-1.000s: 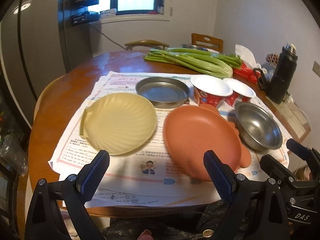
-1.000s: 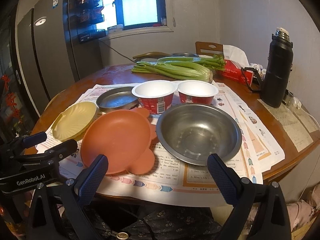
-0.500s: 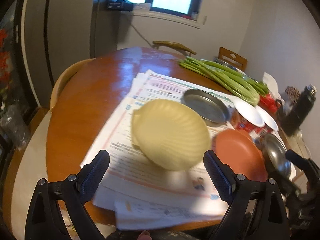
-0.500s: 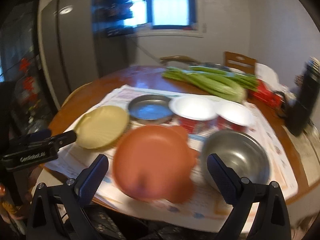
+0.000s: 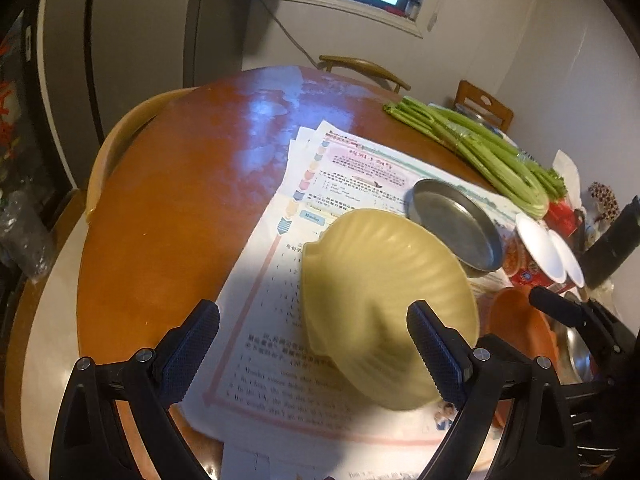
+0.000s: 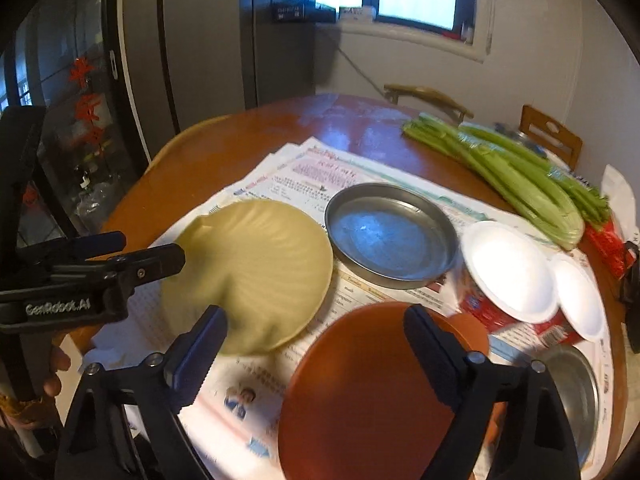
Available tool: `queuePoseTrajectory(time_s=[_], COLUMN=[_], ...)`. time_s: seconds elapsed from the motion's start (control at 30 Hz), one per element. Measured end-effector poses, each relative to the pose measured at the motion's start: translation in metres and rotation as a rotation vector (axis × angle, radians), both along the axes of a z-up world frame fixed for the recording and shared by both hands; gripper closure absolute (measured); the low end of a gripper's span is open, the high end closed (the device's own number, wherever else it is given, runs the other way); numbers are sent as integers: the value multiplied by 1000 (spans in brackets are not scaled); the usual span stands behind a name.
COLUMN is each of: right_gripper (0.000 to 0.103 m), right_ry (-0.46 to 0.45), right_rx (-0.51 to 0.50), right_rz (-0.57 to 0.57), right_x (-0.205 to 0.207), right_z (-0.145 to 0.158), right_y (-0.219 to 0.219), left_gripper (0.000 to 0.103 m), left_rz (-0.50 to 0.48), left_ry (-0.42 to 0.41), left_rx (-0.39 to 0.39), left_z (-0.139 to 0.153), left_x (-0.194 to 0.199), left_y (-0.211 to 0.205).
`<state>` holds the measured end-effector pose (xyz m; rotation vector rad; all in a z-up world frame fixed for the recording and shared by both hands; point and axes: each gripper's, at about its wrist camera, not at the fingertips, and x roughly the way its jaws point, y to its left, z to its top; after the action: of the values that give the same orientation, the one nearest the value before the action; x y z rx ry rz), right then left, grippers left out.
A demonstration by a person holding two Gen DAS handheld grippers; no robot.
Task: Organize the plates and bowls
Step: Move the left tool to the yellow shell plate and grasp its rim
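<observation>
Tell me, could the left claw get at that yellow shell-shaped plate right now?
Probably yes. The left claw is open and empty, the yellow shell-shaped plate lies just ahead on the printed paper sheets, uncovered, and nothing stands between them. The right claw hovers over the orange plate instead.

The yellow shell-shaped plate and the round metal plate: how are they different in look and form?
The yellow shell-shaped plate is matte, ribbed and has a notched, scalloped outline; the round metal plate is grey, shiny and smooth. The yellow plate curves up gently at its edge, while the metal plate has a flat bottom and a raised rim. Both lie empty on the printed paper sheets.
</observation>
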<state>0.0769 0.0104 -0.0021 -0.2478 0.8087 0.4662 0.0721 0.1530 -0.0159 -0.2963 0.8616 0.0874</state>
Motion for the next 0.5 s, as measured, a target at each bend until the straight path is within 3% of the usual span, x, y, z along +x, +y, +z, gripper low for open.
queuePoseTrajectory(time_s=[0.2, 0.5], right_gripper=[27, 30], right_ry=[72, 77], right_rx=[25, 4], right_rz=[10, 16], right_x=[19, 29], right_z=[-11, -25], right_y=[11, 22], left_gripper=[8, 9], left_rz=[0, -18], left_ry=[18, 39], left_rx=[-18, -9], left_z=[-7, -13], left_x=[14, 26], left_y=[1, -5])
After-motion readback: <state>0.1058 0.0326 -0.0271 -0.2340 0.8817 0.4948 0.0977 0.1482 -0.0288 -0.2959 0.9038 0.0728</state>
